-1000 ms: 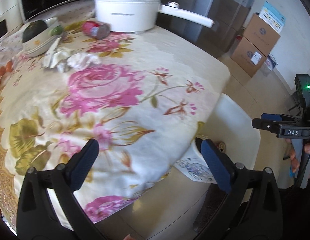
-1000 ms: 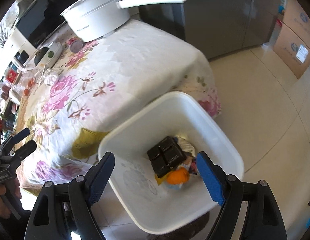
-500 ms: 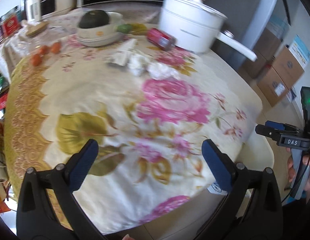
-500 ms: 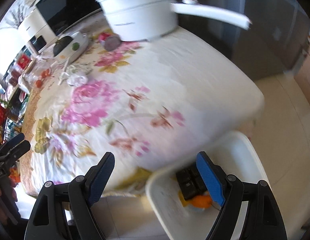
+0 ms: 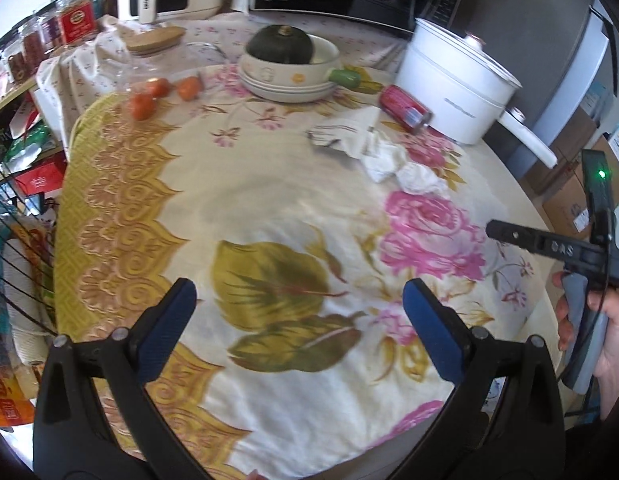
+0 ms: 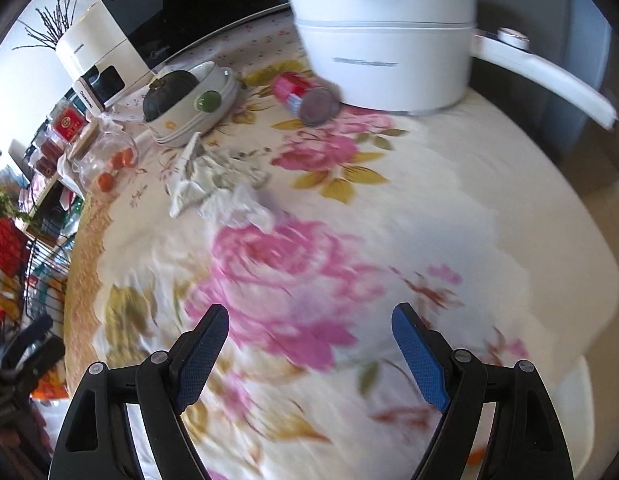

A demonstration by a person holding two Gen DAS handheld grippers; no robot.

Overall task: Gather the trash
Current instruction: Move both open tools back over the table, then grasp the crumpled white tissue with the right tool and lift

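The left gripper (image 5: pixel 299 326) hangs over the near part of a table (image 5: pixel 269 200) covered by a flowered cloth, its blue-padded jaws spread wide with nothing between them. The right gripper (image 6: pixel 309 356) is likewise spread and empty above a big pink rose on the cloth; in the left view it shows at the right edge, gripped by a hand (image 5: pixel 605 344). The trash lies toward the far side of the table, well apart from both grippers. Two crumpled white tissues (image 5: pixel 401 164) sit touching each other, soft and wadded, with deep creases. Just beside them is a flattened, torn white wrapper (image 5: pixel 341 134) with a silvery inner edge. Behind these a red drink can (image 5: pixel 405 108) lies on its side, its metal end turned toward the cameras, close to a white electric pot (image 5: pixel 457 84) with a long handle. Farther left stand stacked cream bowls (image 5: pixel 289 74) holding a dark green squash (image 5: pixel 279 44). Small orange tomatoes (image 5: pixel 161 92) rest by an overturned glass jar (image 6: pixel 105 152). The right view is blurred, so fine detail of the wrapper cannot be read there.
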